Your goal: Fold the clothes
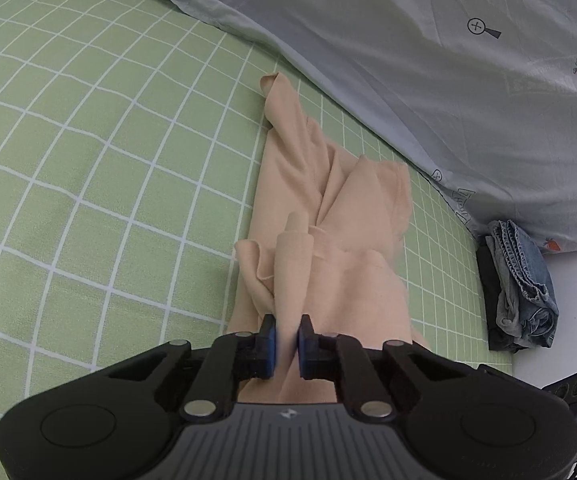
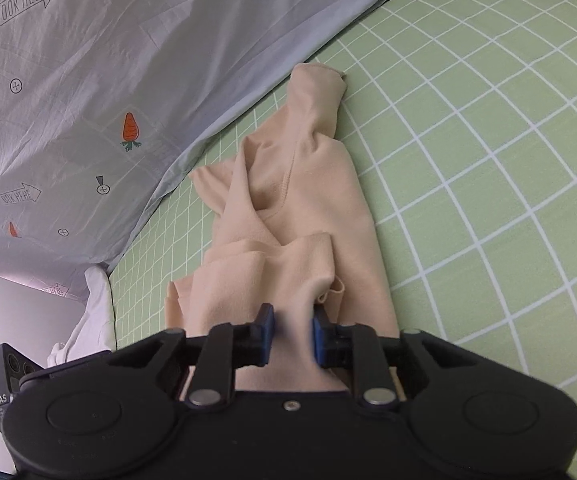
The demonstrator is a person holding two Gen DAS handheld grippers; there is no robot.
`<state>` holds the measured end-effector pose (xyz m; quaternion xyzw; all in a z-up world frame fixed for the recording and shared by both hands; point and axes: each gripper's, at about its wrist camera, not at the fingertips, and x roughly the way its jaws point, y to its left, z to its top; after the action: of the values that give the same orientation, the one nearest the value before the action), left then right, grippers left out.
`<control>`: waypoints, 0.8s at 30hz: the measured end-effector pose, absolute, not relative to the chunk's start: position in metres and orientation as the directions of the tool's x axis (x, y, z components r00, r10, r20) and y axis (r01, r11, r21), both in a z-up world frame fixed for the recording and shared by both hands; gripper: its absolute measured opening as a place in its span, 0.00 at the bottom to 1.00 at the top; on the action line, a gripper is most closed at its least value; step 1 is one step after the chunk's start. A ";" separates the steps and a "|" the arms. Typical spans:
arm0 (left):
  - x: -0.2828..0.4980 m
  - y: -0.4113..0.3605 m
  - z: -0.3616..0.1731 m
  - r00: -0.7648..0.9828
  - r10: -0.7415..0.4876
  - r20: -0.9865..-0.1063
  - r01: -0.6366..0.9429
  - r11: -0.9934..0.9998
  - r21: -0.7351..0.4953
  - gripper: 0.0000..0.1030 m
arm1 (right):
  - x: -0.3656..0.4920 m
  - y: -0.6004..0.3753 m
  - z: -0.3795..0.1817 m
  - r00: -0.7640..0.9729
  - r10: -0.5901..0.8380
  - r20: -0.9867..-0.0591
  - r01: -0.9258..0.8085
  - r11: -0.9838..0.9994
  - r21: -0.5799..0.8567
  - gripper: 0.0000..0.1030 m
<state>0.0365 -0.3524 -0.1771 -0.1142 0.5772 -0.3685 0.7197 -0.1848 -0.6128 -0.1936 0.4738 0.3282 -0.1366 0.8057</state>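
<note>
A peach-coloured garment (image 1: 320, 216) lies bunched and stretched out on a green checked bed sheet (image 1: 88, 160). My left gripper (image 1: 287, 334) is shut on a fold of it at the near end, the blue pads pinching the cloth. In the right wrist view the same garment (image 2: 296, 208) runs away from the camera, a sleeve end pointing far. My right gripper (image 2: 292, 330) is shut on another bunch of the cloth, its blue pads pressing it from both sides.
A grey duvet (image 1: 428, 60) with carrot prints lies along the far side of the bed, also in the right wrist view (image 2: 68, 100). Folded jeans (image 1: 524, 284) on dark clothes sit at the bed's right edge. White cloth (image 2: 88, 320) hangs at the left edge.
</note>
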 end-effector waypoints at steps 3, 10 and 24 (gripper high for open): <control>0.041 -0.356 -0.152 0.110 -0.693 -0.712 0.414 0.684 -0.601 0.09 | -0.185 -0.621 -0.173 0.785 0.050 -0.618 0.511 0.512 0.690 0.06; 0.069 -0.415 -0.081 0.219 -0.753 -0.621 0.583 0.611 -0.535 0.09 | -0.160 -0.646 -0.117 0.866 -0.065 -0.496 0.423 0.624 0.657 0.06; 0.097 -0.518 -0.189 0.391 -0.529 -0.753 0.543 0.793 -0.275 0.28 | -0.031 -0.660 -0.209 0.675 -0.382 -0.631 0.546 0.834 0.079 0.15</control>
<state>0.0971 -0.5178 -0.1891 0.0081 0.4487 -0.3214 0.8339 -0.0305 -0.6599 -0.2086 0.1314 0.3112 -0.2561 0.9057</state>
